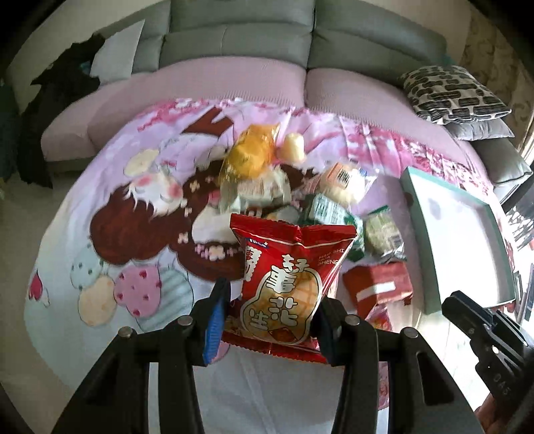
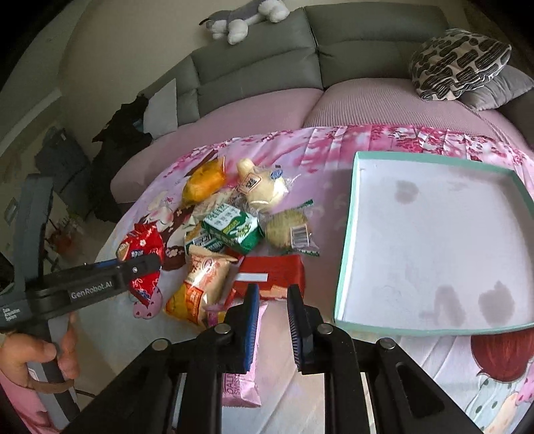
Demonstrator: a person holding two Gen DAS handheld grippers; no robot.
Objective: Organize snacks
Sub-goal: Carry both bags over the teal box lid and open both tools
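The left tongs are clamped on a red peanut packet, gripping it by its lower sides so that the packet stands upright between the two blue-padded fingers, lifted clear of the cartoon-printed pink cloth that covers the counter. Seen from the right wrist, the same red packet sits in the left tongs at the left edge of the snack pile, with a person's hand wrapped around the handle below. The right tongs are drawn in as narrow as they go and hold nothing; a small gap shows between the blue pads, and they hang over a pink wrapper that lies flat on the cloth beneath them. The remaining snacks lie heaped in the middle of the cloth: an orange-yellow bun in clear wrap, a pale bun, a green and white packet, a round cracker pack, a red box and an orange and white bag. To the right of the pile, apart from it, is a shallow white tray with a teal rim, holding no snacks, its floor marked by a few dark stains. Behind the counter stands a grey sofa with a pink seat cover, a black-and-white patterned cushion and a plush dog on its back.
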